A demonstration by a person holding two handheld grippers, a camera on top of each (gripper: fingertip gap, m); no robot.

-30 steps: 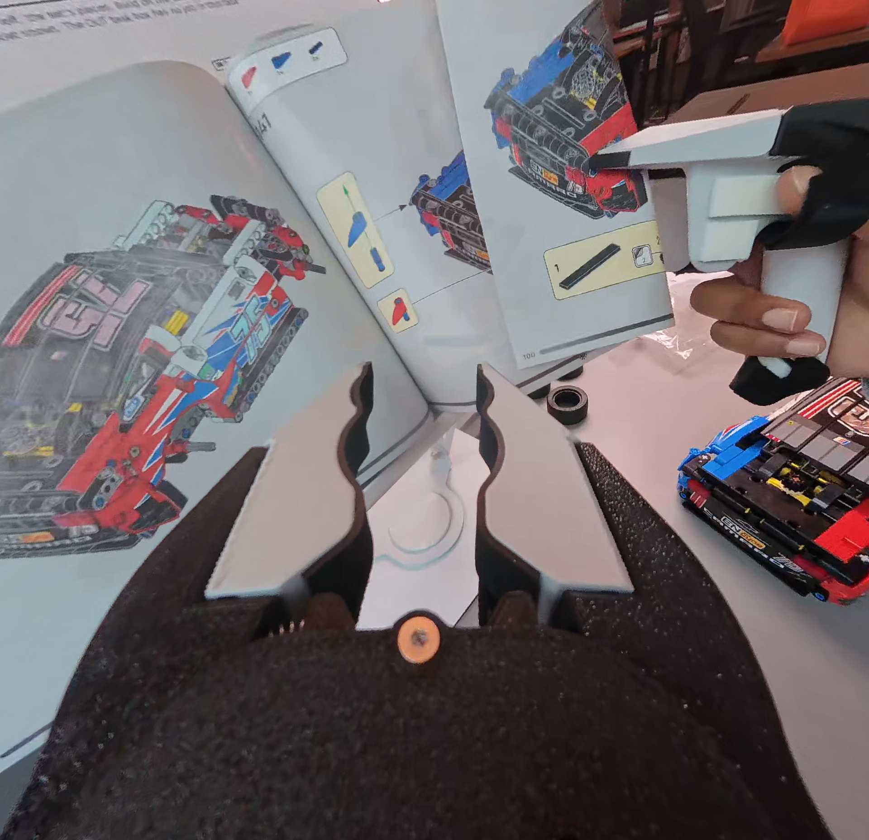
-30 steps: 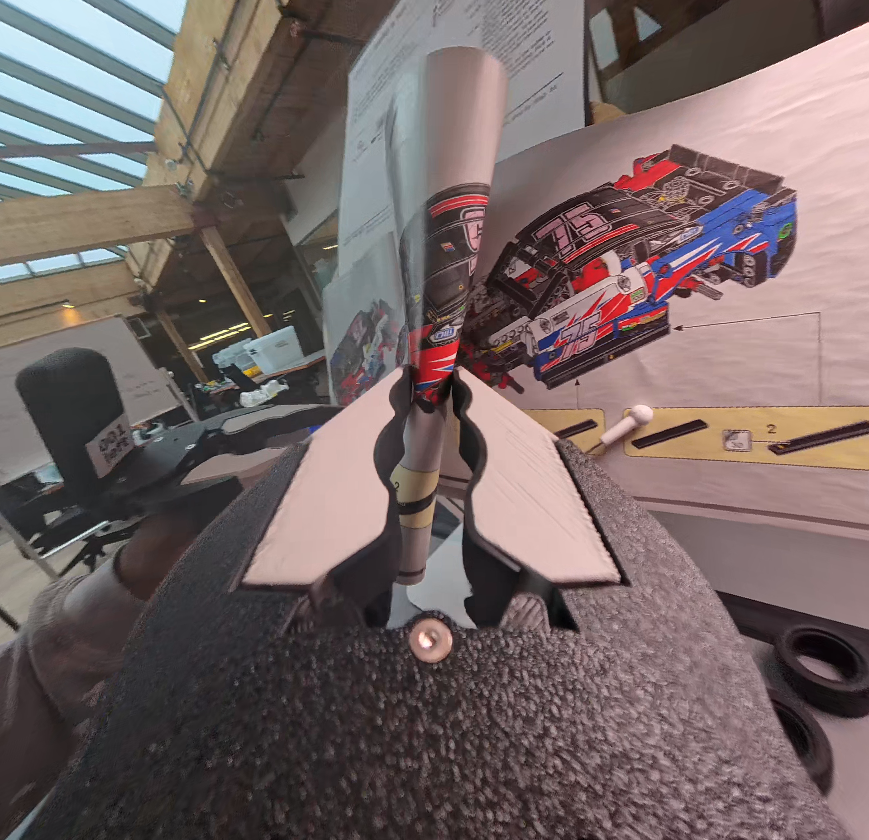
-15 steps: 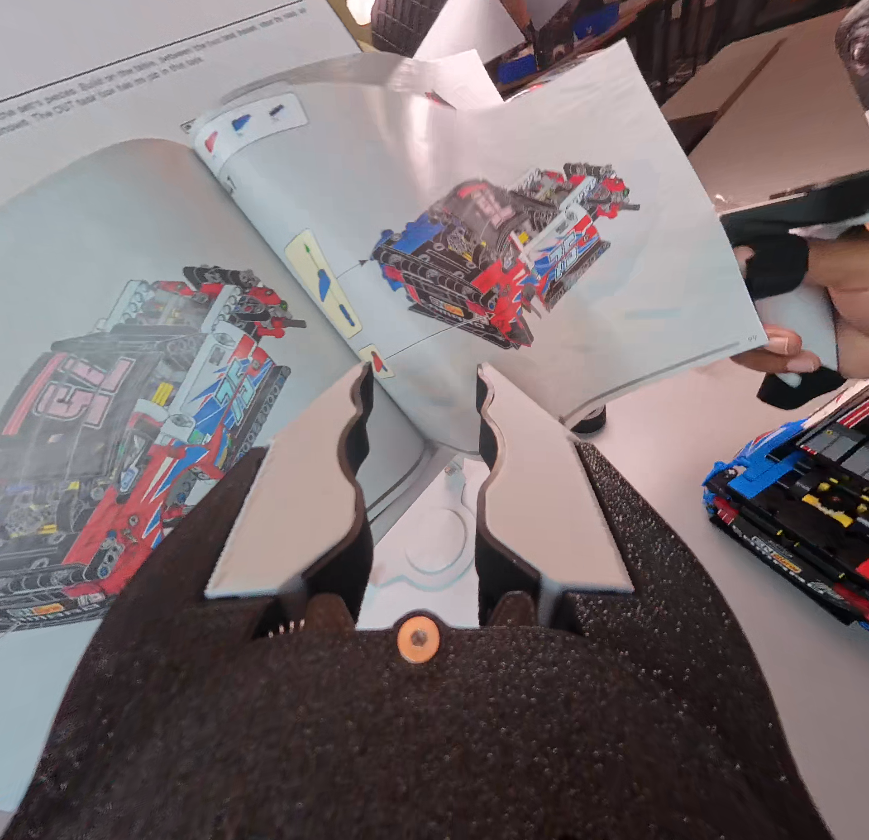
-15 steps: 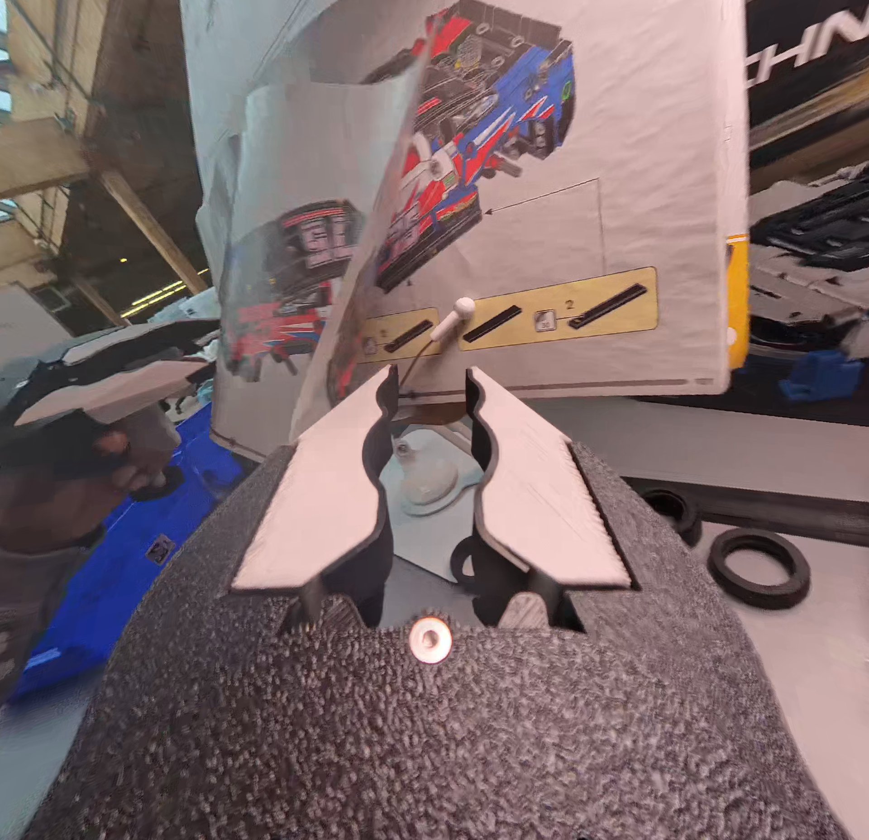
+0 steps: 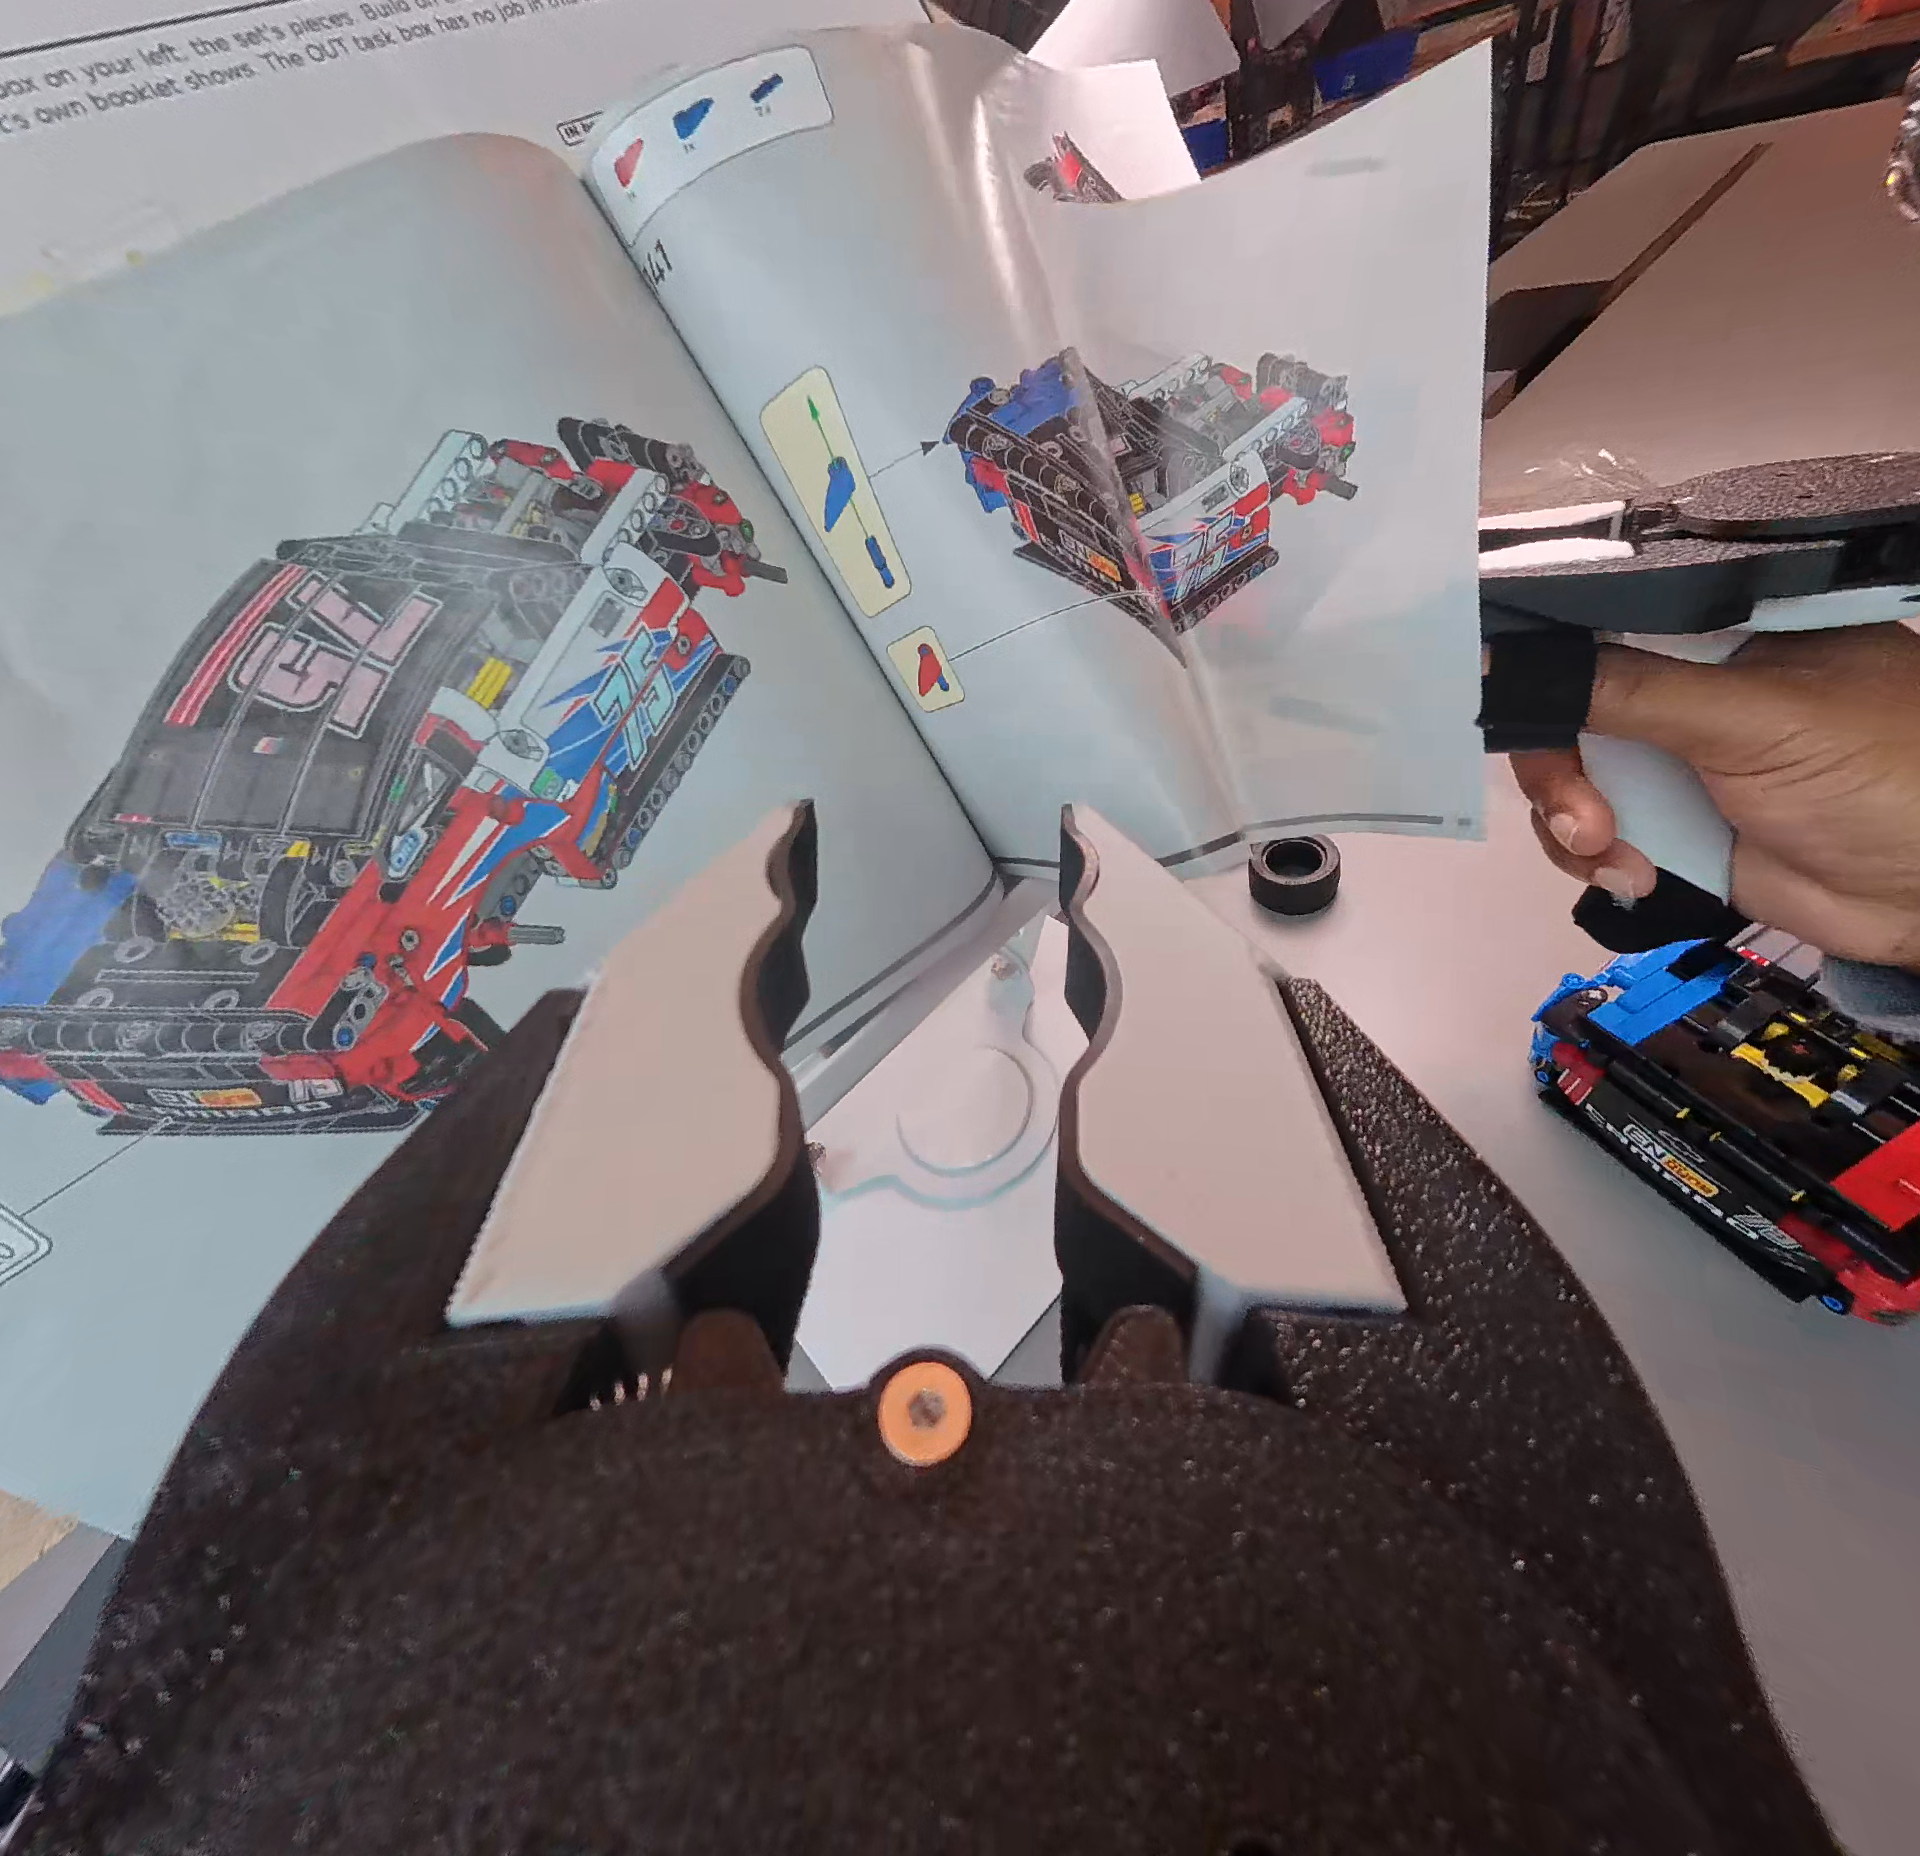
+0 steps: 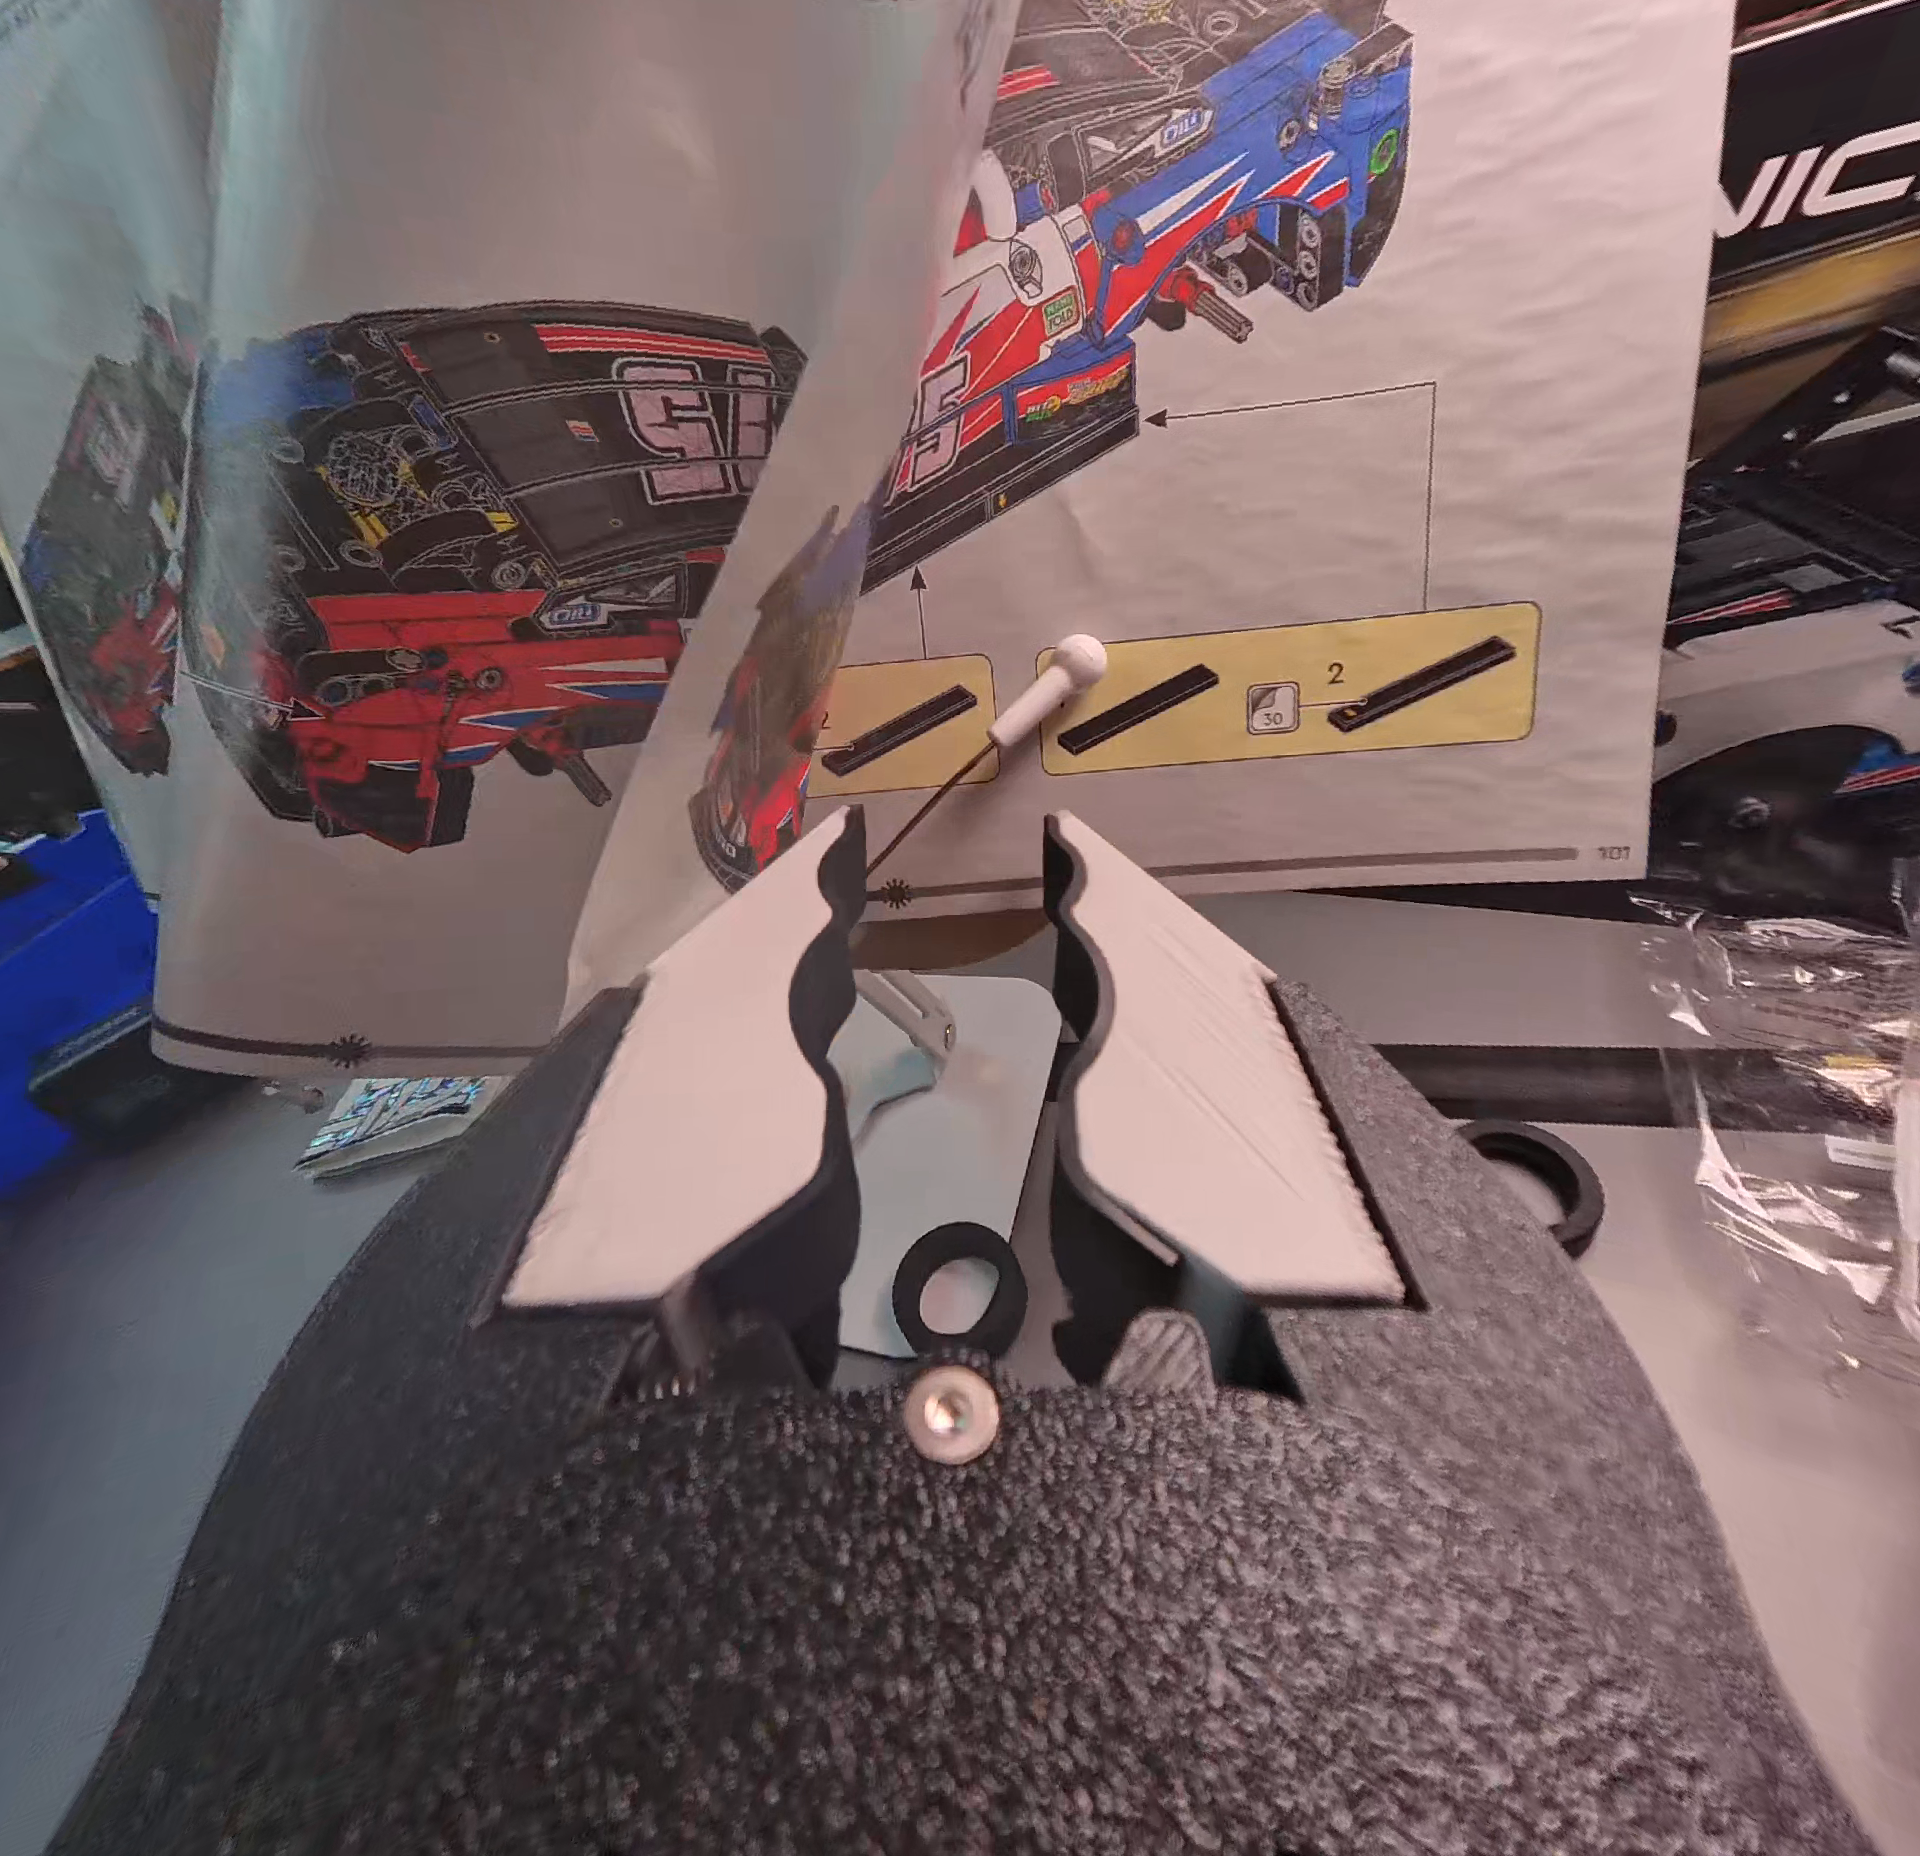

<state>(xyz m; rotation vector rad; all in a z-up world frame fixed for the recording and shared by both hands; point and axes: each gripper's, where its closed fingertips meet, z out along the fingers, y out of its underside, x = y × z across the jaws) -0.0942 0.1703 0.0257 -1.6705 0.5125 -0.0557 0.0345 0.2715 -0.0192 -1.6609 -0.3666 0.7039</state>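
Note:
An open instruction booklet (image 5: 416,456) with pictures of a red, blue and black brick car leans on a white stand (image 5: 935,1214). My left gripper (image 5: 935,840) is open and empty just in front of the booklet's lower spine. One loose page (image 5: 1299,300) stands curved and half turned. My right gripper (image 6: 951,840) is open and empty, its left finger close beside that page's lower edge (image 6: 727,663). It also shows in the left wrist view (image 5: 1662,559), held by a hand behind the page. The stand's white page pin (image 6: 1049,684) rests on the right page.
A partly built red, blue and black brick car (image 5: 1745,1110) sits on the table at the right. Black tyres lie near the stand (image 5: 1294,871) (image 6: 961,1297) (image 6: 1538,1178). A clear plastic bag (image 6: 1787,1131), a shiny sticker sheet (image 6: 384,1120) and a blue box (image 6: 62,975) lie around.
My right gripper was shut on the page's edge, holding it upright. It has opened, let the page go and drawn back. The page now hangs loose and curved. My left gripper stayed open.

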